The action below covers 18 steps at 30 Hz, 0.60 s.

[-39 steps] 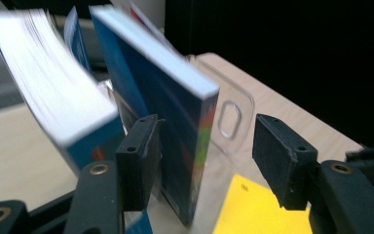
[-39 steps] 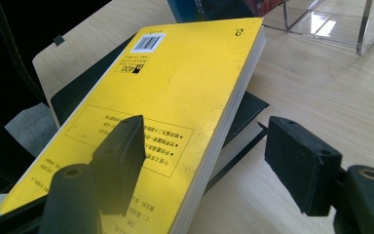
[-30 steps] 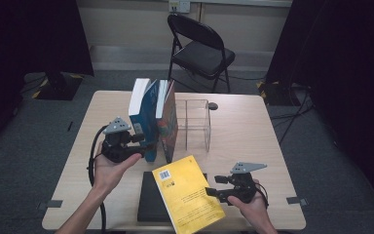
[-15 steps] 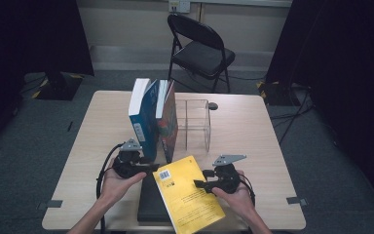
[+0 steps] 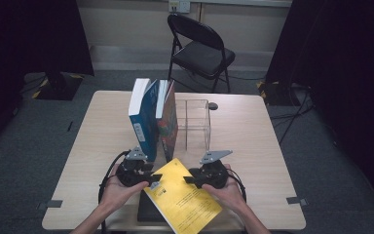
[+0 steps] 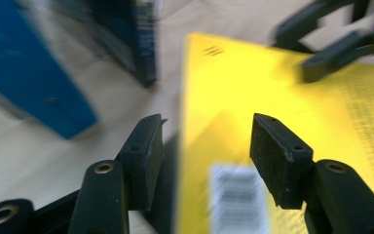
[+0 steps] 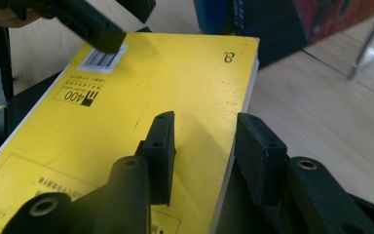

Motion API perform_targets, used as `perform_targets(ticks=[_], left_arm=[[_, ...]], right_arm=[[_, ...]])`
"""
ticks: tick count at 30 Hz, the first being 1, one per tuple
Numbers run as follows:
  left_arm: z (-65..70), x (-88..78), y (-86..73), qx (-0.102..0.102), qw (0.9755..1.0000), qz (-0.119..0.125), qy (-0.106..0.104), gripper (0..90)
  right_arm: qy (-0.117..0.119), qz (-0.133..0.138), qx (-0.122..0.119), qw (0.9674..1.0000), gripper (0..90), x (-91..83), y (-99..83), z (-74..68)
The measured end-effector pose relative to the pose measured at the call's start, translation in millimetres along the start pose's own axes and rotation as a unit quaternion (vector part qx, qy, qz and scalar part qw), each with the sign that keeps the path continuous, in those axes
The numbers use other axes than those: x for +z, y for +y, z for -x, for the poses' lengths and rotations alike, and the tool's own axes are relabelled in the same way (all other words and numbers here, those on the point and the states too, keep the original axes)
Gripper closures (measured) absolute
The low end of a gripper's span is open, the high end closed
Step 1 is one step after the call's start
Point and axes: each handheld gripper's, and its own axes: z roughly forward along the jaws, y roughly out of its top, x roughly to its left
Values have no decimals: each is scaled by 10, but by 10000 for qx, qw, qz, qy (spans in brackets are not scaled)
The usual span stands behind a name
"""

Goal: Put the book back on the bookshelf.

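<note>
Looking down from the high view, the yellow book (image 5: 182, 200) lies flat on a dark book (image 5: 146, 214) at the near edge of the bench (image 5: 253, 146), in front of two upright books (image 5: 153, 119) and a clear box (image 5: 195, 124). The left hand-held gripper (image 5: 152, 179) sits at the yellow book's left corner and the right hand-held gripper (image 5: 187, 179) at its right edge, so the step in hand looks like taking hold of this book from both sides. In the left gripper view, the left hand-held gripper (image 6: 205, 151) stands released, its jaws having just been opening; they straddle the book's (image 6: 282, 107) left edge, one pad over the cover and one beside it, neither pressing. In the right gripper view, the right hand-held gripper (image 7: 202, 156) has just been closing, with the book's (image 7: 141, 97) page edge between its jaws, one above the cover and one beside the pages; a gap remains, so it is not yet clenched. Next, I judge, both must close firmly on the edges before lifting, keeping the book level so it neither slips nor drags the dark one.
</note>
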Motion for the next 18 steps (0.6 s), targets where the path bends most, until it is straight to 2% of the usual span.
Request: perform_targets(ticks=[2, 4, 9, 10, 12, 15, 18], left_arm=[[6, 38, -20, 67, 9999, -72, 103, 477], [-21, 50, -51, -48, 10000, -56, -13, 485], [-58, 37, -98, -115, 9999, 26, -116, 538], [-58, 33, -111, -143, 9998, 43, -122, 541], [-33, 32, -143, -17, 9998, 167, -85, 539], [-67, 29, -156, -173, 9996, 140, -186, 521], [-49, 26, -158, -97, 9998, 139, -125, 523]], right_arm=[[-52, -6, -85, 10000, 586, 24, 25, -44], [29, -32, 16, 10000, 544, -6, 20, -53], [-50, 181, 124, 9997, 532, -313, -98, -109], [-74, 219, 154, 9996, 526, -383, -142, -130], [-100, 238, 214, 9994, 494, -510, -254, -185], [-176, 201, 371, 9990, 466, -686, -482, -257], [-175, 205, 522, 9983, 361, -796, -682, -307]])
